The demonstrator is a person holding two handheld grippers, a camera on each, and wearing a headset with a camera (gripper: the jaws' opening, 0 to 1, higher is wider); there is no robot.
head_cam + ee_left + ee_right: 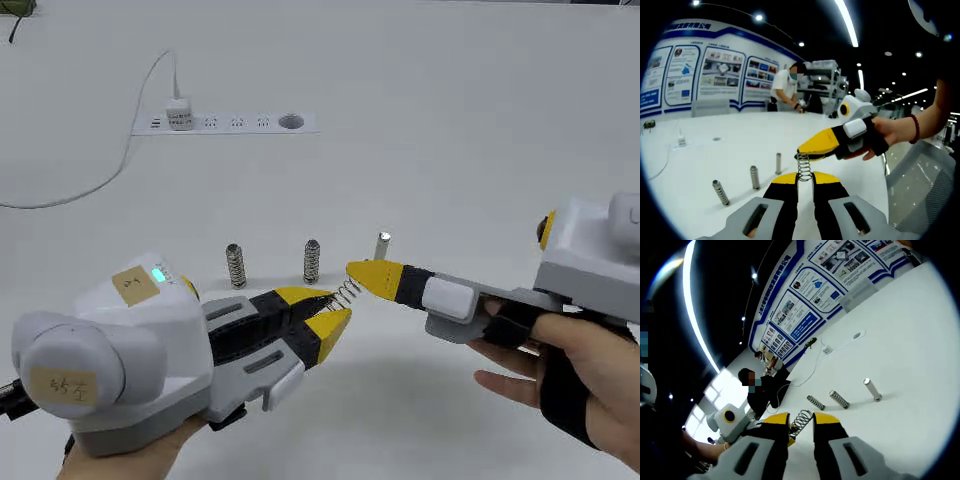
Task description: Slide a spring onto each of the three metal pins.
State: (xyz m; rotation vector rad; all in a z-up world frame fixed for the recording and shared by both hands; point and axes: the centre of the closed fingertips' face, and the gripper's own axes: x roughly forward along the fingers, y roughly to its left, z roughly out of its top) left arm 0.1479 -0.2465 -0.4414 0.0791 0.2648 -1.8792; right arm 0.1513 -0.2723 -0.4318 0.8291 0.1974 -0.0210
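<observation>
A loose spring (345, 292) spans the gap between my two grippers, above the white table (450, 170). My left gripper (330, 305), yellow-tipped, is shut on the spring's lower end (803, 169). From the right, my right gripper (352, 270) pinches the spring's upper end, and the spring (802, 418) lies between its jaws (801, 417). Behind them stand three pins in a row. The left pin (236, 265) and the middle pin (312, 260) each carry a spring. The right pin (383, 245) is bare metal.
A white power strip (225, 122) with a plugged-in adapter (179, 113) and its cable lies at the back of the table. In the left gripper view a person (785, 87) stands far behind the table near shelving.
</observation>
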